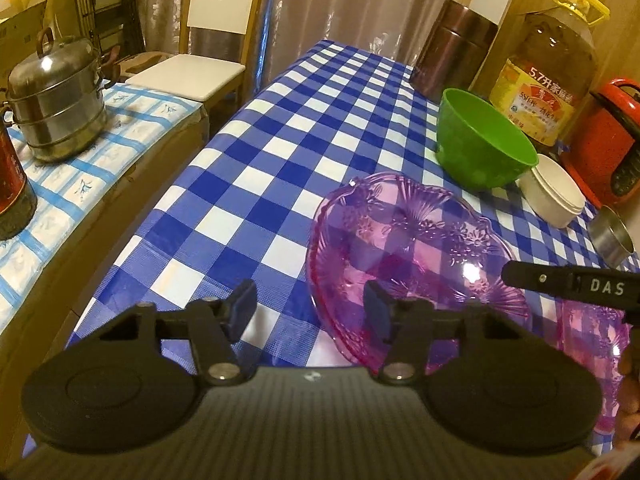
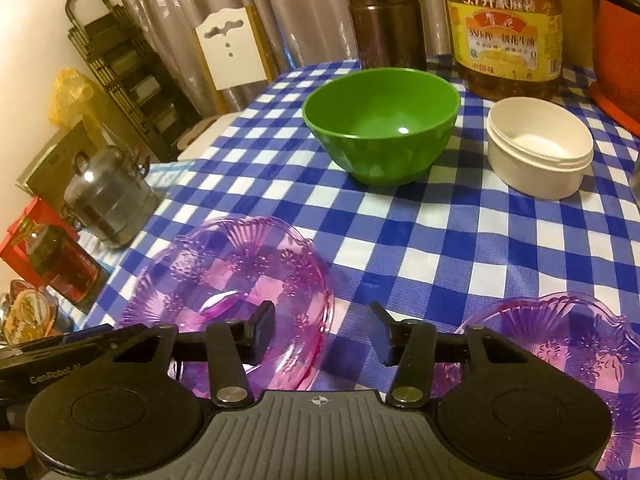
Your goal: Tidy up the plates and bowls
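A clear purple plate lies on the blue checked table, just right of my open, empty left gripper; its near rim reaches between the jaws. It also shows in the right wrist view, left of my open, empty right gripper. A second purple plate lies at the right, also seen in the left wrist view. A green bowl stands farther back, seen too in the left wrist view. A white bowl stands right of it, also in the left wrist view.
An oil jug, a brown flask and a red pot stand along the back of the table. A steel steamer sits on a side surface left. A small metal tin stands at the right.
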Tool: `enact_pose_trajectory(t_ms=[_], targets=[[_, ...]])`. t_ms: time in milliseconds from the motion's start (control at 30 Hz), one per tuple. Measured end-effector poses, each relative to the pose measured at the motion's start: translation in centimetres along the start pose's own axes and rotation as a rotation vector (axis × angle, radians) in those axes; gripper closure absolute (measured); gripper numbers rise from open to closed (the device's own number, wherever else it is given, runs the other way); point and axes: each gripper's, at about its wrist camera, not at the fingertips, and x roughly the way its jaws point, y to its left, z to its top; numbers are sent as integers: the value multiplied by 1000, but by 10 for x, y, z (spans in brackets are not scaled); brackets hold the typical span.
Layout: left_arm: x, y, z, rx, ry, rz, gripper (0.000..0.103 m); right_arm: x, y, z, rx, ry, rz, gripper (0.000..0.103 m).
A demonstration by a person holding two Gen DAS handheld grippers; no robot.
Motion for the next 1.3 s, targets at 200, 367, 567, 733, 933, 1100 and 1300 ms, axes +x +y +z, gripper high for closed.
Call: enact_pose_trajectory(t_ms=[200, 367, 567, 733, 933, 1100, 1300], targets=[[6, -2, -1, 17, 11, 3, 72, 11, -4, 0, 11, 13, 6, 66], [7, -5, 0, 24, 9, -2, 83, 17, -5, 0, 24, 21, 12, 73], [6, -9, 2, 33, 1, 4, 90, 19, -2, 1, 25, 21, 15, 87], [5, -10, 2, 33, 3, 9, 90, 18, -2, -1, 34, 15, 9, 92], [-3, -11, 5, 43, -8, 7, 90, 11, -3, -1, 44, -2, 21, 93], [-15, -18, 9, 54, -24, 1, 90, -3, -4, 1, 51, -24, 22, 93], [-37, -36, 14, 83, -53, -31, 90, -35, -10, 2, 67, -69, 13, 93]])
